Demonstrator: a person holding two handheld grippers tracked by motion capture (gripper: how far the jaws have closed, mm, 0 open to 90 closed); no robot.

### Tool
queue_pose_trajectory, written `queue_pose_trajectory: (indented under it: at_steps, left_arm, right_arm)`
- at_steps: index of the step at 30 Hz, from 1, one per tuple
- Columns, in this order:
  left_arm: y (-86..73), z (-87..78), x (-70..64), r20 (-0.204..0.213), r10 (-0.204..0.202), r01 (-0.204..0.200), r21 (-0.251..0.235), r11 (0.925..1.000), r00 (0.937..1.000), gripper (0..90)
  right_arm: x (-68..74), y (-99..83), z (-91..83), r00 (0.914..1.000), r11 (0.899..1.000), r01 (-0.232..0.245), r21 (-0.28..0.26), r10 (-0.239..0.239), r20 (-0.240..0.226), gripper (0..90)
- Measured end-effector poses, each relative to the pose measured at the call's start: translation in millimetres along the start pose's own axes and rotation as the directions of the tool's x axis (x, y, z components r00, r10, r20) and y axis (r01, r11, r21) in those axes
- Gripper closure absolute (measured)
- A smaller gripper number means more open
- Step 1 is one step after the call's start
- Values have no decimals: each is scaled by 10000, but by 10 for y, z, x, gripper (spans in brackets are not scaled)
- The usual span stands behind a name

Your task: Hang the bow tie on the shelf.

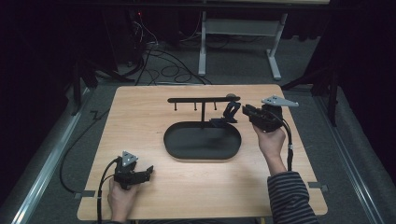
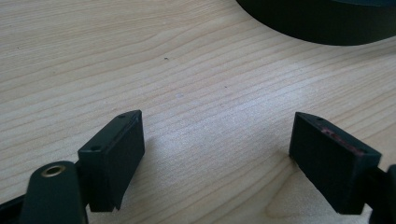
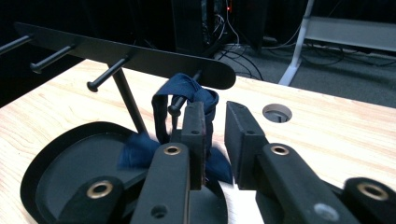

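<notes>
Right gripper [image 3: 214,128] is sitting at the rack's [image 1: 203,99] end peg [image 3: 174,106], jaws narrowly parted with a dark blue fabric loop [image 3: 186,95] draped over that peg and hanging just ahead of and against the left jaw's outer face. I can't tell whether any cloth is sitting between the jaws; it looks beside them, not pinched. The loop's long axis is running downward, tail trailing toward the black oval tray [image 1: 180,148]. Fabric is looking soft and crumpled, lower part blurred. Left gripper [image 2: 217,154] is resting well away on the table [image 1: 140,107], jaws spread wide over bare wood, so the right hand [image 1: 270,140] is nearer.
</notes>
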State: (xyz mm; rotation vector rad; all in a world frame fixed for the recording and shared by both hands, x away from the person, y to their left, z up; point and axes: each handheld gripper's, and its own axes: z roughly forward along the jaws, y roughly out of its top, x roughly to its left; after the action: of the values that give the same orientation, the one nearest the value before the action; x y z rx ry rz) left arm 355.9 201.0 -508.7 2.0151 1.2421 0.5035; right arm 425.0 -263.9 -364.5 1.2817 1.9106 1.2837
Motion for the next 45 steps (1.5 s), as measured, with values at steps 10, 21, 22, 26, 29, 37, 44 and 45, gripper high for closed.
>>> queue_pose_trajectory:
  at_steps: [10,21,22,26,29,37,44,45]
  left_arm:
    - [2,1,-7,-34,38,-38,36,10000,10000,186]
    - [1,5,-13,-81,93,-93,27,10000,9999,186]
    - [2,5,-14,-81,86,-85,21,10000,9999,186]
    - [3,4,-15,-76,92,-92,29,10000,9999,186]
    - [4,3,-15,-71,99,-99,32,9999,9999,186]
    - [4,3,-14,-71,101,-100,34,9999,9999,186]
    - [3,4,-15,-78,102,-102,32,9999,9999,186]
    - [3,4,-15,-76,94,-94,29,10000,9999,186]
  right_arm:
    - [74,-93,-208,9944,9966,559,598,-609,865,703]
    - [-81,-448,-624,9929,9997,72,229,-99,1187,608]
    - [-81,-448,-624,9929,9997,72,229,-99,1187,608]
    - [-176,-643,-752,9910,9993,-269,256,233,1319,591]
    - [-220,-736,-789,9902,9982,-491,354,440,1327,584]
    - [-279,-917,-850,9877,9952,-874,449,807,1341,576]
    - [-279,-985,-872,9864,9939,-1008,448,939,1349,573]
    - [-278,-994,-874,9866,9940,-995,449,927,1340,572]
